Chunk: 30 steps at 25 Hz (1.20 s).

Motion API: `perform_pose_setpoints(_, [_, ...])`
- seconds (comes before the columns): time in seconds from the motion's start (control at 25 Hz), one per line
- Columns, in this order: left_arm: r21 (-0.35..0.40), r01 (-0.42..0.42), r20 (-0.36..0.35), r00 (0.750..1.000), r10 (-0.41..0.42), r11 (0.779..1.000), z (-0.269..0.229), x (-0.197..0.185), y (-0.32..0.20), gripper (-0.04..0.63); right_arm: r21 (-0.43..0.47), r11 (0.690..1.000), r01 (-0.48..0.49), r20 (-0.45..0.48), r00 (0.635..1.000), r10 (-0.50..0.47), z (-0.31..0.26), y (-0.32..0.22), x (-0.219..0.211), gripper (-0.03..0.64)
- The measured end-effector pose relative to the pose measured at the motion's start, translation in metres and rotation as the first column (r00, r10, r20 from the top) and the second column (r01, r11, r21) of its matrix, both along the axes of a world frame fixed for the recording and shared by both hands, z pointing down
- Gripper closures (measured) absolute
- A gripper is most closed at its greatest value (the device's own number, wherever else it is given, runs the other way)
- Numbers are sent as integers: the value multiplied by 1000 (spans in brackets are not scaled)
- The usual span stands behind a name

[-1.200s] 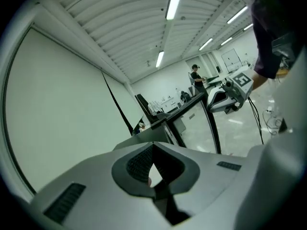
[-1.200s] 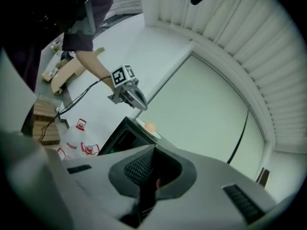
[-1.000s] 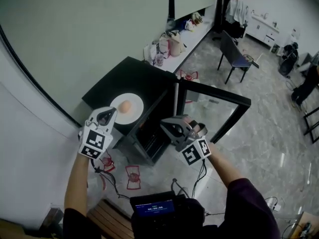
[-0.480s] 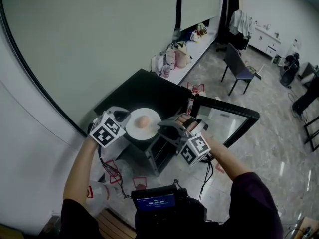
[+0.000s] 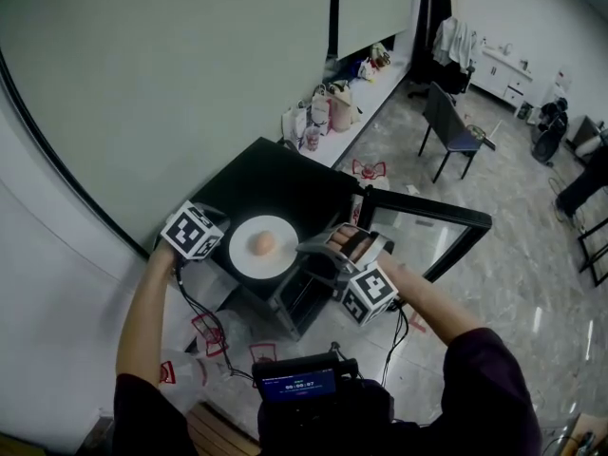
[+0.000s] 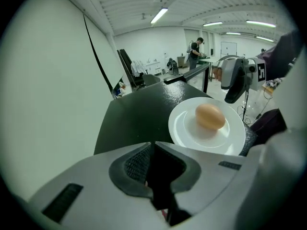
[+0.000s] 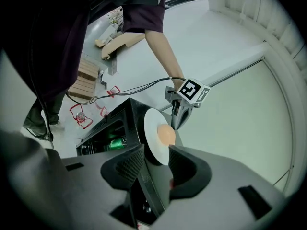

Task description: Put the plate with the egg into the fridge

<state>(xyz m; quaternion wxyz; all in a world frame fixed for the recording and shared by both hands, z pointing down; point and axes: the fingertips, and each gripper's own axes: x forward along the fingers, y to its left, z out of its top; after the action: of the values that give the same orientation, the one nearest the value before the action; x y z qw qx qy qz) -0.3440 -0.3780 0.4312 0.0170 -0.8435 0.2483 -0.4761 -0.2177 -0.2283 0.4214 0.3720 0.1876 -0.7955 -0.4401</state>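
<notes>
Round glossy white plate (image 5: pixel 243 256); smooth oval tan egg (image 5: pixel 264 243).

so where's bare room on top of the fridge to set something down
The fridge top is bare between the plate and its far edges toward the wall. The near corner by the open door is crowded: plate with egg.

The fridge (image 5: pixel 275 174) stands open toward me, its door (image 5: pixel 418 231) swung wide to my right, leaving a gap to reach in. Inside I see a green can (image 7: pixel 114 143) on a shelf. The wall (image 5: pixel 142 93) crowds the fridge's left. My right gripper (image 5: pixel 312 249), jaws opening around the plate (image 5: pixel 242 262) rim, hangs over the opening.
</notes>
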Motion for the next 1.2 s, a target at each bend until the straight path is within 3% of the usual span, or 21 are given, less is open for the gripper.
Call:
perform_pose_setpoints(0.2, [-38, -36, 47, 998, 38, 999, 8, 11, 7, 586, 2, 1000, -3, -19, 1000, 3, 11, -1, 0, 474])
perform_pose_setpoints(0.36, [-46, -42, 28, 999, 43, 998, 11, 20, 14, 586, -2, 1000, 3, -20, 1000, -3, 13, 4, -3, 474])
perform_pose_setpoints(0.6, [-22, -71, 36, 997, 72, 997, 6, 37, 27, 586, 109, 994, 15, -30, 999, -12, 9, 9, -6, 474])
perform_pose_setpoints(0.84, [-47, -86, 10, 996, 87, 995, 5, 50, 39, 586, 194, 981, 19, -67, 998, -7, 12, 10, -5, 477])
perform_pose_setpoints(1.04, [-44, -93, 4, 996, 93, 995, 7, 57, 46, 586, 193, 980, 38, -88, 996, -21, 21, 23, -6, 577])
perform_pose_setpoints(1.2, [-26, -81, -3, 997, 81, 996, 6, 56, 46, 586, 235, 971, 42, -124, 992, -13, 27, 23, -5, 592])
